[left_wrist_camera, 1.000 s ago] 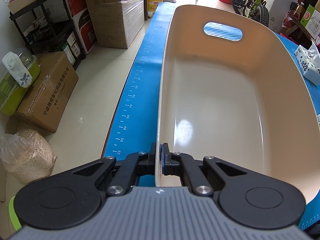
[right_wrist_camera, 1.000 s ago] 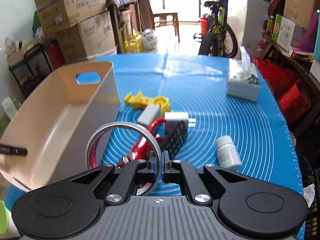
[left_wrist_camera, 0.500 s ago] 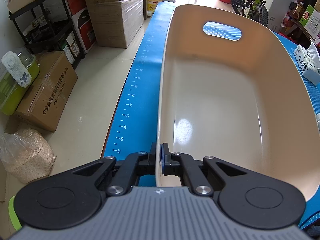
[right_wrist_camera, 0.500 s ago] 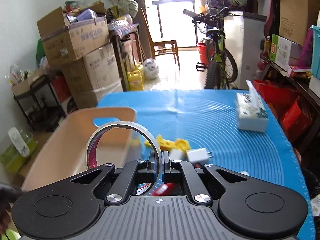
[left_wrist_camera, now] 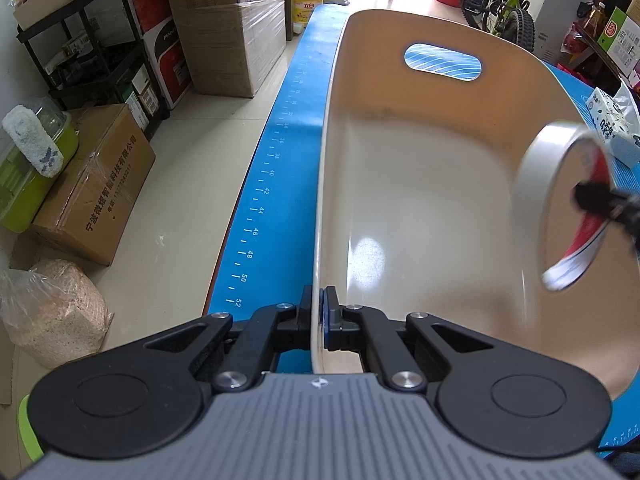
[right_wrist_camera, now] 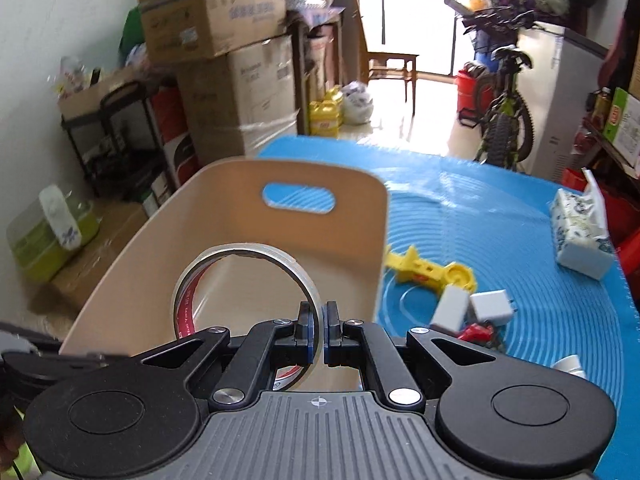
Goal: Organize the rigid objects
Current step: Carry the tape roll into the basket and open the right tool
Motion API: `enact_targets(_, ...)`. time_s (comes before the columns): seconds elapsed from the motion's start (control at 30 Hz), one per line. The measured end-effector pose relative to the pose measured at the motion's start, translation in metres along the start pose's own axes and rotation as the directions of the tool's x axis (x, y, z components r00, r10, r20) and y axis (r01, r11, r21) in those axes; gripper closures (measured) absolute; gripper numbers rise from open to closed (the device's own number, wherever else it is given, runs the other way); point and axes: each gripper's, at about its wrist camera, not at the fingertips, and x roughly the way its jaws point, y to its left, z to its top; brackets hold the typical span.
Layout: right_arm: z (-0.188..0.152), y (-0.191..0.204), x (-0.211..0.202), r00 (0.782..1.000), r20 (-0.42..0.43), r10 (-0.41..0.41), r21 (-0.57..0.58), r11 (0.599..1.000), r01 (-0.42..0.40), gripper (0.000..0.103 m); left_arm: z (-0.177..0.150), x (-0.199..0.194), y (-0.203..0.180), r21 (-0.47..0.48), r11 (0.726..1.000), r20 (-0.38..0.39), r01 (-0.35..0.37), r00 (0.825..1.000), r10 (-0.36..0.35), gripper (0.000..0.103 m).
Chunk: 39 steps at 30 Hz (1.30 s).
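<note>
Two grippers share the work, and the left wrist view shows the left gripper point(left_wrist_camera: 320, 322) with its jaws pinched on the near rim of the beige bin point(left_wrist_camera: 420, 200), which sits on the blue mat point(left_wrist_camera: 276, 184) at the table's edge with nothing yet on its floor; at the right of this view the tape roll point(left_wrist_camera: 560, 204) hangs over the bin's far wall, blurred, clamped by the tips of the right gripper point(left_wrist_camera: 596, 200). In the right wrist view the right gripper point(right_wrist_camera: 319, 330) has its jaws pressed on the band of the tape roll point(right_wrist_camera: 244, 300), one pad inside the ring and one outside, and the ring stands upright above the open bin point(right_wrist_camera: 200, 240). To do this step well, the roll probably ought to be carried further over the middle of the bin and lowered close to its floor before the jaws part, so that it does not roll or bounce out, while the left grip keeps the bin from sliding. Only the left view shows the bin's empty floor and the floor beside the table; only the right view shows what is left to sort, namely the yellow toy point(right_wrist_camera: 432, 270), the white charger point(right_wrist_camera: 490, 306), a grey block point(right_wrist_camera: 450, 312) and a red item point(right_wrist_camera: 476, 332) lying close together on the mat, and the tissue box point(right_wrist_camera: 580, 240) well apart
</note>
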Motion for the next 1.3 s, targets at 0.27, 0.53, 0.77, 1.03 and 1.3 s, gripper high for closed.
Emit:
enact_targets(0.27, -0.012, 0.011, 0.012, 0.998, -0.068, 0.012, -0.058, 0.998, -0.016, 0.075, 0.0, 0.0, -0.001, 0.002, 1.0, 0.001, -0.002, 1.0, 0.002, 0.098)
enact_targets(0.53, -0.009, 0.003, -0.005, 0.998, -0.026, 0.063, -0.056, 0.996, -0.064, 0.038, 0.001, -0.001, 0.0, -0.001, 1.0, 0.001, 0.002, 1.0, -0.002, 0.098)
enact_targets(0.77, 0.002, -0.024, -0.032, 0.993, 0.035, 0.11, 0.055, 0.992, -0.111, 0.026, 0.001, 0.0, 0.0, 0.0, 1.0, 0.0, -0.003, 1.0, 0.003, 0.098)
enact_targets(1.03, -0.005, -0.075, -0.066, 0.993, 0.111, 0.033, 0.114, 0.992, -0.046, 0.011, 0.0, 0.0, 0.0, 0.0, 1.0, 0.0, -0.006, 1.0, 0.006, 0.098)
enact_targets(1.3, -0.026, -0.151, -0.077, 0.982, 0.104, -0.155, 0.252, 0.96, 0.125, 0.01, 0.001, 0.0, -0.001, -0.003, 1.0, -0.002, -0.01, 1.0, 0.01, 0.098)
